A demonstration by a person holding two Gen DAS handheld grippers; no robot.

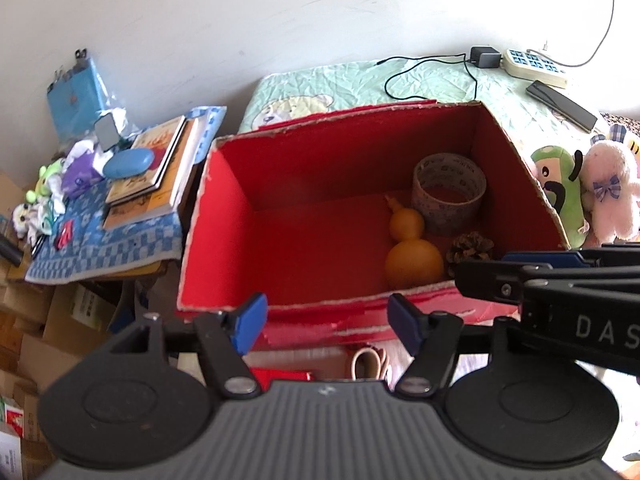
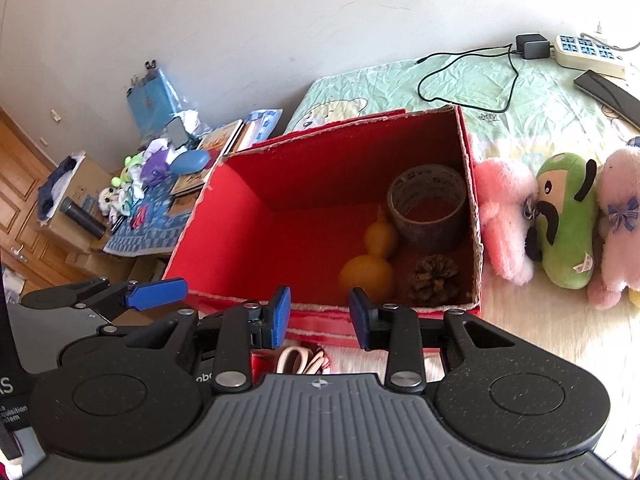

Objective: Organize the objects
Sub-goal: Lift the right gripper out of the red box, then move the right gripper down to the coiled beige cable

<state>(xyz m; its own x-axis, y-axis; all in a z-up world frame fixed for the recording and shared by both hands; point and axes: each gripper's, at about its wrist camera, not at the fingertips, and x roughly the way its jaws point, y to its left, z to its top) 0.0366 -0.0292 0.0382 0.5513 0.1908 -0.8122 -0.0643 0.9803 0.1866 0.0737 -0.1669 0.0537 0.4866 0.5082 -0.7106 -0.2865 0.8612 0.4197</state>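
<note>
Where walls rise, red box (image 2: pixel 240 216) holds three items.

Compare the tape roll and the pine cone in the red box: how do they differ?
The tape roll is a smooth hollow ring, pale with printed lettering; the pine cone is solid, dark brown and scaly. The tape roll looks larger and sits near the back corner; the pine cone lies nearer the front wall. Both rest on the floor of the red box, along its right side, beside the yellow gourd.
</note>
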